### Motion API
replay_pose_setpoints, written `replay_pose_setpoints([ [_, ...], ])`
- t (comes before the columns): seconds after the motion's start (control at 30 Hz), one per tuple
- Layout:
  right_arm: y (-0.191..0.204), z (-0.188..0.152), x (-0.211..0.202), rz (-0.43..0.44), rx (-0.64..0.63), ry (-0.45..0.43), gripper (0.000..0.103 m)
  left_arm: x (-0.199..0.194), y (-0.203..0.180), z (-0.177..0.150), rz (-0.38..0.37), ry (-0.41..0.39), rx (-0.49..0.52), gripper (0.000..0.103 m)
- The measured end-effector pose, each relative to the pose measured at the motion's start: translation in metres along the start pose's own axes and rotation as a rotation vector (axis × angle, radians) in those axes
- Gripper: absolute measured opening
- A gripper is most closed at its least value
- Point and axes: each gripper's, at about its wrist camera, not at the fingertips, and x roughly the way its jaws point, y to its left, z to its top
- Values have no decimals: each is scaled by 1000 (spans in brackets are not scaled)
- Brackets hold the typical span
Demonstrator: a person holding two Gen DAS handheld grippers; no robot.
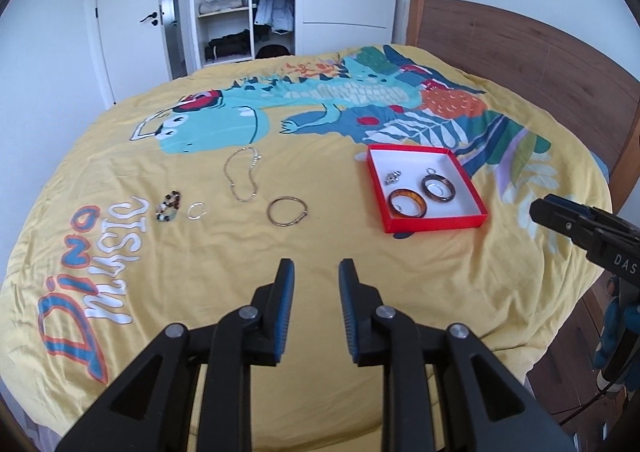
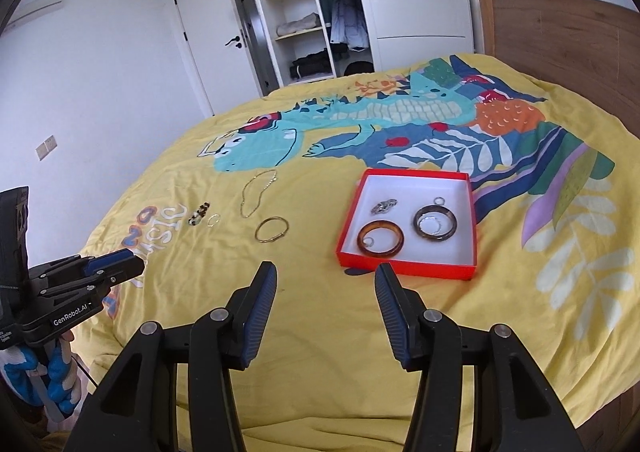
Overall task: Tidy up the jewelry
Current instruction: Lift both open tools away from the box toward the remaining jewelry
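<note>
On the bed (image 1: 200, 252), under a yellow cotton cover with a printed dinosaur, the loose jewelry lies left of the box (image 1: 426, 188). Farthest from the box is a short beaded bracelet (image 1: 169, 205) of mixed dark and pale stones, bunched, its long axis running toward the dinosaur. Just right of it sits a thin silvery ring (image 1: 196, 210), lying flat. Nearer the box, a fine metal chain (image 1: 243, 174) forms a narrow loop, its long axis pointing from the near edge up toward the dinosaur's head. Next comes a thin round metal bangle (image 1: 287, 211), flat, with what may be a clasp on its box side, though that is too small to be sure.

The box is a shallow red cardboard square with a white inside. It holds a small silvery piece (image 1: 392, 177) near its far left corner, an amber glossy bangle (image 1: 408, 203) at the near wall, and a dark brown bangle (image 1: 438, 187) to its right.

The left gripper (image 1: 316, 272) hangs over bare cover with its ribbed blue pads (image 1: 286, 304) apart and empty. The right gripper (image 2: 326, 276) is wider, empty, in front of the box.
</note>
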Motion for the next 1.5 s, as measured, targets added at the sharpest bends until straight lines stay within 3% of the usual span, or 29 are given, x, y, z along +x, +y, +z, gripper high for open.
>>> replay_pose_setpoints([
  [0.37, 41, -3, 11, 25, -48, 30, 54, -12, 43, -22, 52, -11, -63, 22],
  [0.7, 75, -6, 40, 33, -89, 91, 56, 2, 80, -38, 73, 13, -129, 22],
  [1.2, 104, -10, 126, 77, -141, 221, 57, 72, 150, -70, 124, 153, -264, 22],
  [1.37, 104, -4, 168, 95, -144, 256, 57, 106, 169, -61, 143, 180, -293, 22],
  [1.5, 101, 11, 204, 90, -145, 261, 57, 136, 186, -43, 105, 179, -349, 22],
])
